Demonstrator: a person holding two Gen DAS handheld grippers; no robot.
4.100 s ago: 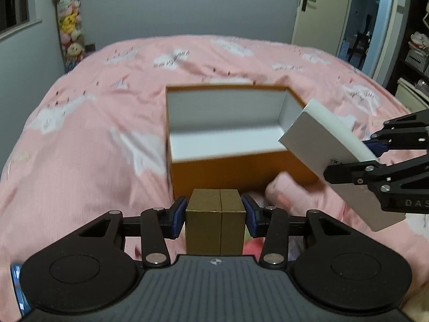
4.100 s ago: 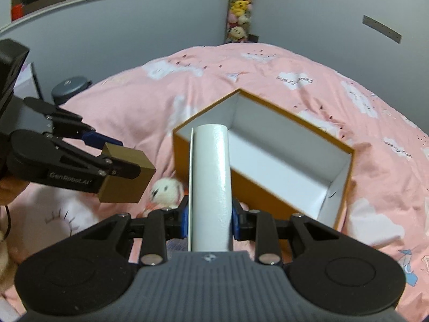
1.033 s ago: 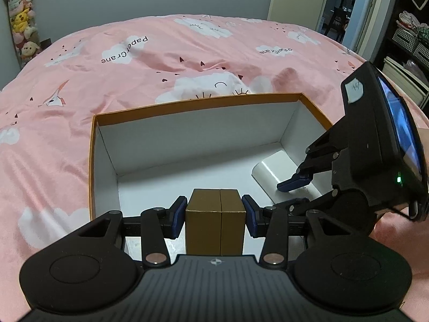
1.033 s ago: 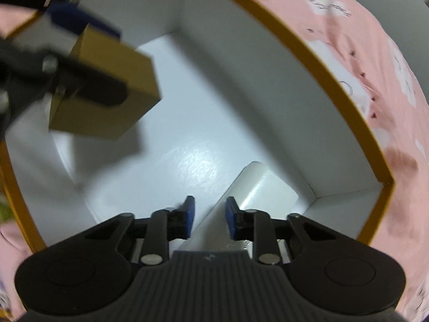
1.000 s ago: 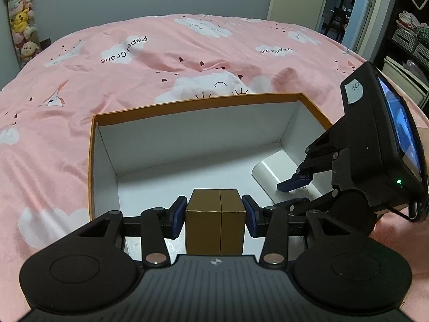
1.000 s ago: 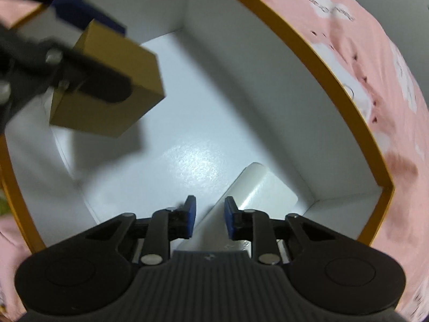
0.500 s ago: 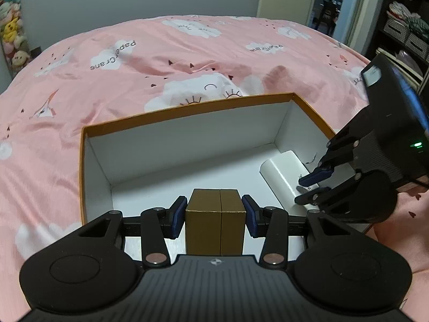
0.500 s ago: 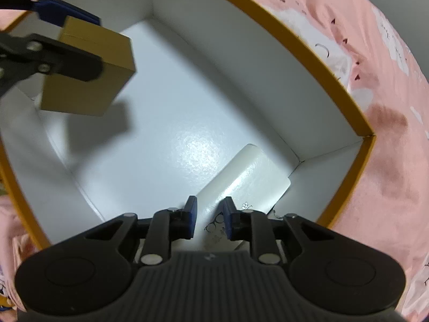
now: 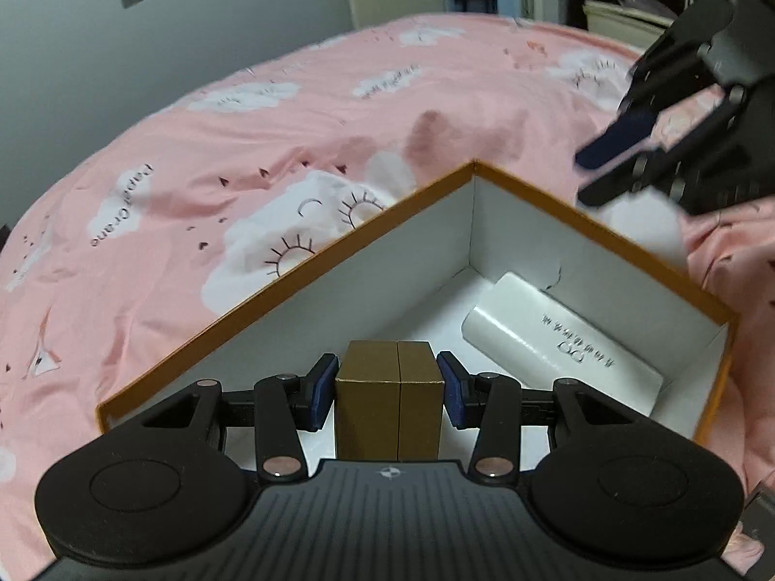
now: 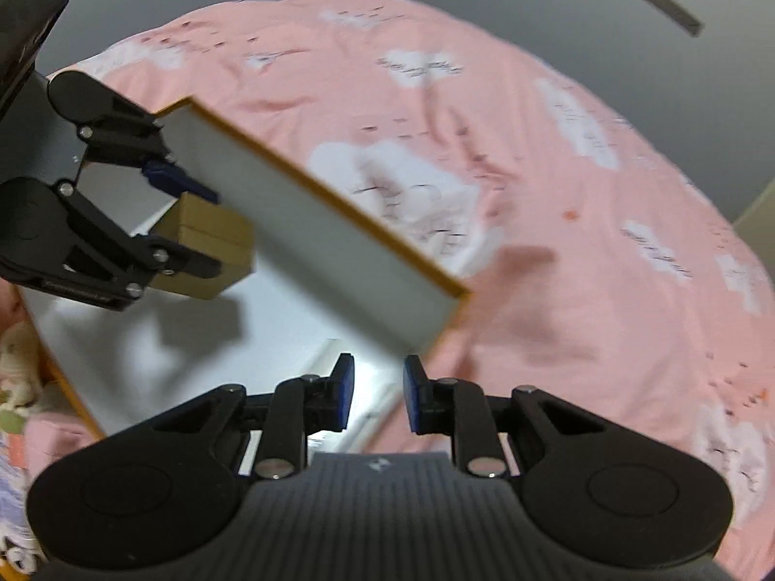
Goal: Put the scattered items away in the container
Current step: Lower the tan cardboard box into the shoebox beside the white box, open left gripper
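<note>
Left side first: the left hand-held gripper (image 9: 390, 389) is clamped on a small gold-brown box (image 9: 390, 402), blue pads pressed to both its sides, holding it inside the container (image 9: 339, 247), an orange-rimmed box with white walls sitting on the pink cloud-print bed (image 9: 242, 145). The gold box sits near the container's near-left stretch, and there's bare white floor between it and the long far wall, so decent room there.

Moving right, a white box (image 9: 557, 334) lies flat on the container floor, tucked along the right wall, one end close to the far corner. There's a gap of floor between it and the gold box.

Far right, the right hand-held gripper (image 10: 375, 399) is empty with its fingers apart, above the container's right rim and outside the wall edge (image 10: 315, 208).
</note>
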